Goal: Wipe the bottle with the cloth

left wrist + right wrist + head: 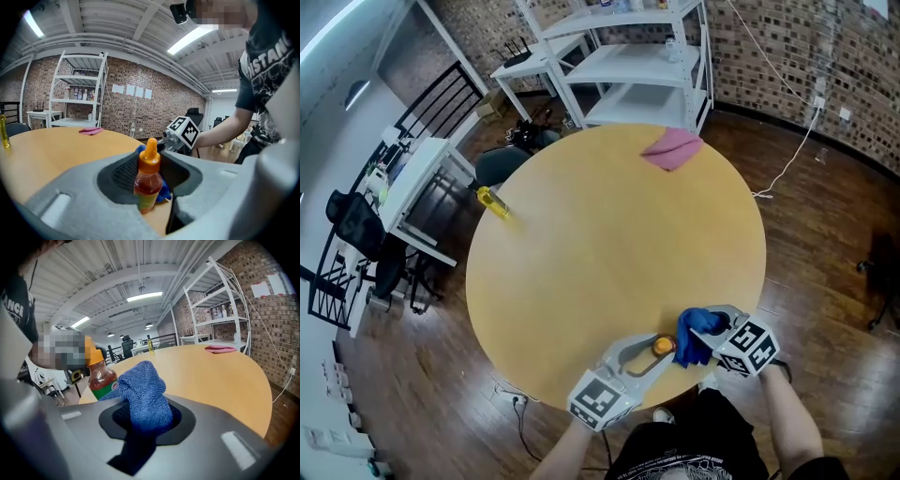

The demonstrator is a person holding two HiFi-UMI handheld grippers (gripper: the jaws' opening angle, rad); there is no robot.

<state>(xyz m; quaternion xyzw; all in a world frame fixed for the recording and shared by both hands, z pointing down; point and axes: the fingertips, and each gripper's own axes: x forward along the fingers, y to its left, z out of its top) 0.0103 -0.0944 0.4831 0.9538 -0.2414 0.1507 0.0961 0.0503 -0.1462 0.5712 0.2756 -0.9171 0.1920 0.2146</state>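
Bright, even light from ceiling strips at one o'clock, with fisheye bending and dark vignetted corners (both gripper views).

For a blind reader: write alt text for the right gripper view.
The right gripper clamps a bunched blue cloth, next to an orange-capped sauce bottle at the edge of a round wooden table. A pink cloth lies at the far side.

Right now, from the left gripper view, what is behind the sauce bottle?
A blue cloth sits right behind the sauce bottle, held in the right hand-held gripper. The bottle covers most of the cloth, so whether they touch cannot be seen.
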